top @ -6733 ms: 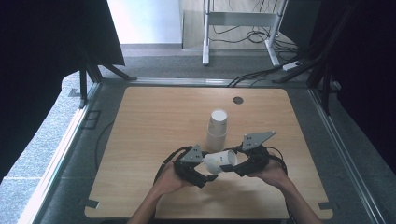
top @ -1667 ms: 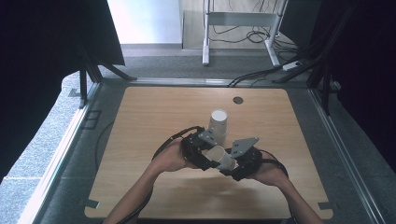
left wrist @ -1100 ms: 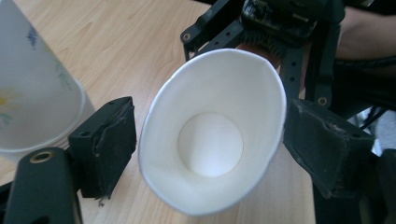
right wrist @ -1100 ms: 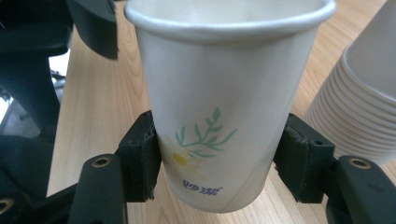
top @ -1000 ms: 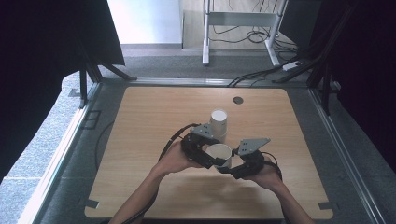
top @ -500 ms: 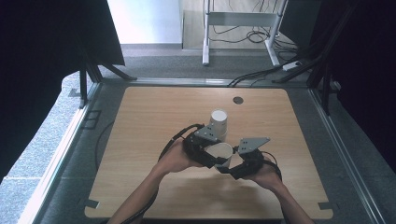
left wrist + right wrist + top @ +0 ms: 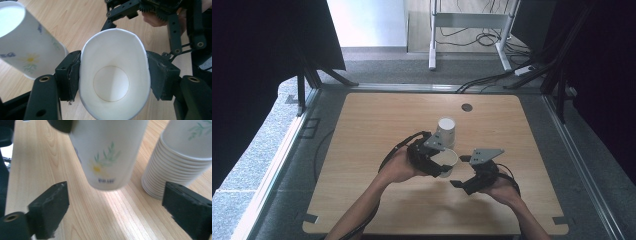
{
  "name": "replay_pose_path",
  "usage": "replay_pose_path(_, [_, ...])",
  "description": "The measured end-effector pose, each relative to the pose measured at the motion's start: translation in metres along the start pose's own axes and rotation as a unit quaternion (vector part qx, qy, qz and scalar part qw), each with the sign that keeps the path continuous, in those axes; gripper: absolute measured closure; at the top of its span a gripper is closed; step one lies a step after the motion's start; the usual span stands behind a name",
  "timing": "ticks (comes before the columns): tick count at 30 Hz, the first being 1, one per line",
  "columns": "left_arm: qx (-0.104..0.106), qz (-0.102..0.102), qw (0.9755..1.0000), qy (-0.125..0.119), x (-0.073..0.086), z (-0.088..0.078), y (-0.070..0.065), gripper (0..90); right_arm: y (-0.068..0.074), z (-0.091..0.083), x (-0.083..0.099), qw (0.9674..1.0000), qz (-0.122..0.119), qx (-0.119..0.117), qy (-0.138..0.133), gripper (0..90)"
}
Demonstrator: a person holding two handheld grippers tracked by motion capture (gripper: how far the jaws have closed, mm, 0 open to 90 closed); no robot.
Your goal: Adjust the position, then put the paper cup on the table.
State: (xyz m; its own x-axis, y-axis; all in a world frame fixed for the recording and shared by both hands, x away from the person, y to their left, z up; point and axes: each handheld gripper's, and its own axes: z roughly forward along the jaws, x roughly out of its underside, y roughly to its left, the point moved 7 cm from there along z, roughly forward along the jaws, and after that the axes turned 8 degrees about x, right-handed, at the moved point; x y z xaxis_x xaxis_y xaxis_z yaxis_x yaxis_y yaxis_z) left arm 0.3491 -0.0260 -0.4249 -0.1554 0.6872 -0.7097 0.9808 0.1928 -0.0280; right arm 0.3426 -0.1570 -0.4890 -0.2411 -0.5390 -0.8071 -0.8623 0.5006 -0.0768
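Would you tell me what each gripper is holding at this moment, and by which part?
The left gripper clamps a single paper cup across its side wall just below the rim, squeezing it oval. The right gripper has just been opening and holds nothing.

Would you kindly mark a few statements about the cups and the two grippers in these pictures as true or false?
1. The left gripper squeezes a single paper cup by its sides. True.
2. The right gripper is clamped on that cup. False: its jaws stand apart, having just been opening, with nothing pressed between them.
3. The stack of cups stands upside down on the table. True.
4. The held cup is full of water. False: its white inside is bare.
5. The stack lies tipped over. False: it stands upright.
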Motion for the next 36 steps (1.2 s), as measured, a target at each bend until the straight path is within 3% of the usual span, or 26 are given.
replay_pose_path(18, [-0.040,-0.013,0.9990,0.016,0.008,-0.009,0.014,33.1,-0.009,-0.007,0.014,0.9993,0.012,0.035,0.010,4.9])
replay_pose_path(36, [-0.083,-0.033,0.9956,0.027,0.013,-0.025,0.029,33.1,-0.014,-0.013,0.025,0.9976,0.024,0.065,0.009,0.0])
